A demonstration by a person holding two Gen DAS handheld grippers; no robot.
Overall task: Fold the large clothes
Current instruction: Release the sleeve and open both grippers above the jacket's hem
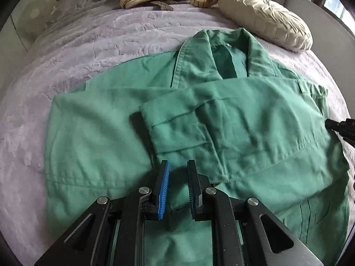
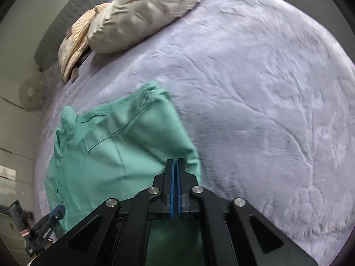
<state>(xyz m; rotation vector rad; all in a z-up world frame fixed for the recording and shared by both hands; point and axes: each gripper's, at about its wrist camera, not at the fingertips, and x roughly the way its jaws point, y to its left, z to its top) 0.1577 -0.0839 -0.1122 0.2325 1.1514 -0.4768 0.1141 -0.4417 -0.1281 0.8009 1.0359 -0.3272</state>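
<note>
Bed (image 1: 88, 51) spreads ahead of both claws; green jacket (image 1: 244, 122) lies crosswise on it, collar away. My left claw (image 1: 178, 166) hovers narrowly parted above the hem; right claw (image 2: 175, 160), pressed together, empty, at its side edge.

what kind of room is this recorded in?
Most likely a bedroom. The green shirt lies on a bed covered by a lilac plush blanket, with a beige pillow at the far end and a quilted grey headboard behind it.
</note>
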